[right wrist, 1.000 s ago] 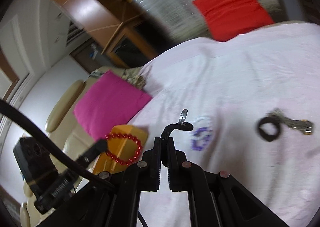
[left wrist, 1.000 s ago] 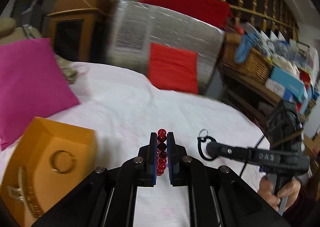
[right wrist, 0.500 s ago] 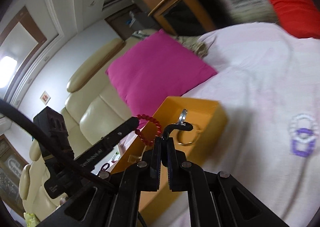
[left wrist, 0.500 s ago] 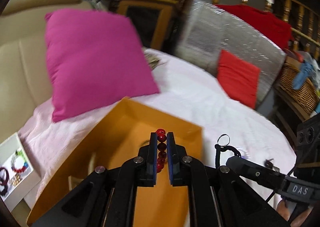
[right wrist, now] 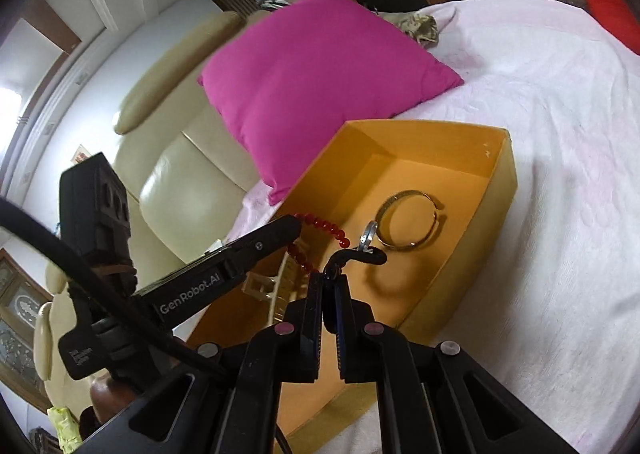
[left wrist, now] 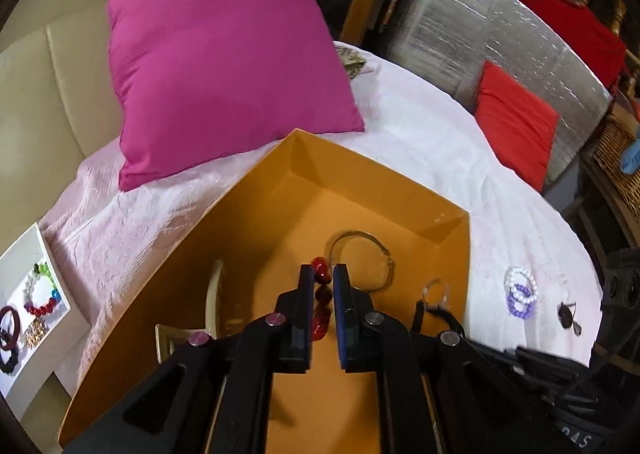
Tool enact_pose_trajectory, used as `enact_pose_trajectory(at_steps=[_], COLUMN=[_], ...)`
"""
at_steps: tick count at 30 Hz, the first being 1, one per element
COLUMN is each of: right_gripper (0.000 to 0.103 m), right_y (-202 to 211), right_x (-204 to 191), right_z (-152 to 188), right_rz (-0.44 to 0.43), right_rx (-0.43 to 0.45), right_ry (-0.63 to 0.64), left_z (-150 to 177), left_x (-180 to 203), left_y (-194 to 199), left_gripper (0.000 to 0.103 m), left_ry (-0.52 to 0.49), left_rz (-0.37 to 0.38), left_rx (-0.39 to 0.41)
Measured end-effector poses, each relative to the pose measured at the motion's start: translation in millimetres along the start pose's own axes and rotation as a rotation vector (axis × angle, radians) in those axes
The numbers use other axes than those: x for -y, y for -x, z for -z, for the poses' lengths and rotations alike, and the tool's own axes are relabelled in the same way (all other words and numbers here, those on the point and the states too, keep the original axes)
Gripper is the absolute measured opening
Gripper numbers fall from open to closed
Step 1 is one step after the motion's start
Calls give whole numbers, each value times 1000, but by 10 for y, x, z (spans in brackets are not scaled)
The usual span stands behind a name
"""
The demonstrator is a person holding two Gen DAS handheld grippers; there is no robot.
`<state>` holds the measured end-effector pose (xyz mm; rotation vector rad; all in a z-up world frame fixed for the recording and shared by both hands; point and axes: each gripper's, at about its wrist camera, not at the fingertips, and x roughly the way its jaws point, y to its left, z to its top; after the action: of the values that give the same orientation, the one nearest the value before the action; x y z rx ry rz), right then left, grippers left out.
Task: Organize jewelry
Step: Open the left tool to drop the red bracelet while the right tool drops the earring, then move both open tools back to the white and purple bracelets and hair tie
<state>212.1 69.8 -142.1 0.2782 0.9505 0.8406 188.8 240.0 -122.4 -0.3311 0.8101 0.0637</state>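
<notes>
Left tool (left wrist: 323, 280) clamped on light, floppy red bead bracelet (left wrist: 321, 296); right tool (right wrist: 329, 280) pinches thin black cord with ring (right wrist: 368, 235), both over orange box (right wrist: 502, 178).

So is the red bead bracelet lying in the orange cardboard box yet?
Not yet. The red bead bracelet hangs clamped in the left gripper above the orange cardboard box, clear of its floor.

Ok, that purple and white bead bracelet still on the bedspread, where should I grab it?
Judging by its pose, come from above and pinch across one beaded strand of the purple and white bracelet. It lies flat on the white bedspread, clear of the orange box, so a side approach finds nothing.
</notes>
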Motion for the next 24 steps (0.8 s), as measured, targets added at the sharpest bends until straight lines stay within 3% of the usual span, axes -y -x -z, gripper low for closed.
enact_pose_trajectory(at_steps=[5, 9, 13, 17, 19, 23, 24], right_gripper=[7, 8, 8, 8, 14, 67, 68], right_y=[72, 269, 357, 204, 108, 154, 198], right_x=[63, 137, 182, 148, 128, 110, 105], right_z=[11, 7, -66, -80, -65, -39, -40], right_rz=[-33, -46, -95, -108, -113, -137, -145], right_rx=[-6, 30, 44, -10, -53, -23, -1], right_ry=[-29, -50, -99, -103, -101, -87, -82], left_z=[-23, -54, -92, -97, -89, -80, -80], left_x=[13, 129, 92, 9, -32, -44, -29], left_y=[104, 182, 357, 460, 511, 532, 538], left_gripper=[27, 28, 29, 32, 32, 32, 32], left_ry=[18, 4, 109, 184, 205, 206, 200], left_rz=[-56, -92, -167, -274, -319, -375, -383], left_rx=[68, 136, 243, 299, 327, 351, 359])
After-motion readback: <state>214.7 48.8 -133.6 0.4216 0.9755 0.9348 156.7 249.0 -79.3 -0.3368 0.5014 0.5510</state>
